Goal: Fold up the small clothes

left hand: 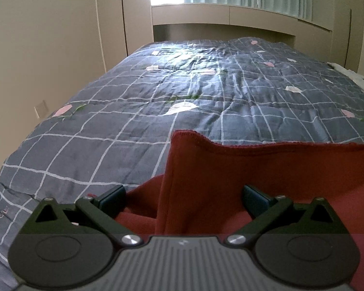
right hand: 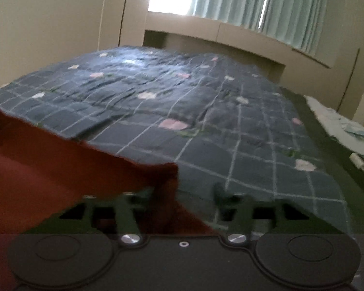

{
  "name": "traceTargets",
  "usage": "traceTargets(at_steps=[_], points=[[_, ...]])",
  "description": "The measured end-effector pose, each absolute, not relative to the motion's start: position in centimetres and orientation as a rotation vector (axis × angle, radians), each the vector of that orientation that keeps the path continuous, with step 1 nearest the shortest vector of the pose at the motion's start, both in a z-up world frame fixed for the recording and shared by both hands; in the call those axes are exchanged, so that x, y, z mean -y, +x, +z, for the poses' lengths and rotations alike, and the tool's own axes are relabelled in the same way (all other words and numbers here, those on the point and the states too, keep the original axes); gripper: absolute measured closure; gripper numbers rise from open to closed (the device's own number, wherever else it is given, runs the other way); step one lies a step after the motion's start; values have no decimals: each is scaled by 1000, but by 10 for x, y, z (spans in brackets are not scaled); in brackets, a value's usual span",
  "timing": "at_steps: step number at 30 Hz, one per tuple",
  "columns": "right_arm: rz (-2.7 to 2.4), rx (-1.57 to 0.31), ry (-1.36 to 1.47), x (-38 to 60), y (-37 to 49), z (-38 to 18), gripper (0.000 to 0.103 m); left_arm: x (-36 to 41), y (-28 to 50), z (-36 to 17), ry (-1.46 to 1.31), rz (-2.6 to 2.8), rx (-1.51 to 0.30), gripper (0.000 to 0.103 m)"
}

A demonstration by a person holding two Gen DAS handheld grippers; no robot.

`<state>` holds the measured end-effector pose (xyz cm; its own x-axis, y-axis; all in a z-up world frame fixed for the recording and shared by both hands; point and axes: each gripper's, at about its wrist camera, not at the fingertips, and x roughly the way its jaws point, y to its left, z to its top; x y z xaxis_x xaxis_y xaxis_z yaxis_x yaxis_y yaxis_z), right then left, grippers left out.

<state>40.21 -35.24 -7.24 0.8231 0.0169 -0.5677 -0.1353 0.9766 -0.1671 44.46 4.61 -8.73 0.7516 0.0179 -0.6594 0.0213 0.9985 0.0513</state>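
A dark red garment lies on the checked quilt, with one corner standing up in a fold. My left gripper is open; its fingers stand wide apart on either side of the raised red cloth, not pinching it. In the right wrist view the same red garment fills the lower left, blurred. My right gripper is open, and the garment's corner hangs between its spread fingers, nearer the left finger.
The bed is covered by the grey-blue checked quilt with pink patches. A pale wall and cupboard doors run along the left. A curtained window is at the far end. Light-coloured clothes lie at the bed's right edge.
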Motion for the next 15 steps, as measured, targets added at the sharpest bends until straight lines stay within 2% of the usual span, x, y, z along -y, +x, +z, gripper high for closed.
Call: traceTargets(at_steps=[2, 5, 11, 15], points=[[70, -586, -218, 350, 399, -66, 26, -47, 444, -88, 47, -4, -721, 0], [96, -568, -257, 339, 398, -62, 17, -48, 444, -88, 41, -4, -719, 0], [72, -631, -368, 315, 416, -90, 13, -48, 444, -89, 41, -4, -721, 0], [52, -618, -342, 317, 417, -83, 10, -49, 444, -88, 33, -8, -719, 0]])
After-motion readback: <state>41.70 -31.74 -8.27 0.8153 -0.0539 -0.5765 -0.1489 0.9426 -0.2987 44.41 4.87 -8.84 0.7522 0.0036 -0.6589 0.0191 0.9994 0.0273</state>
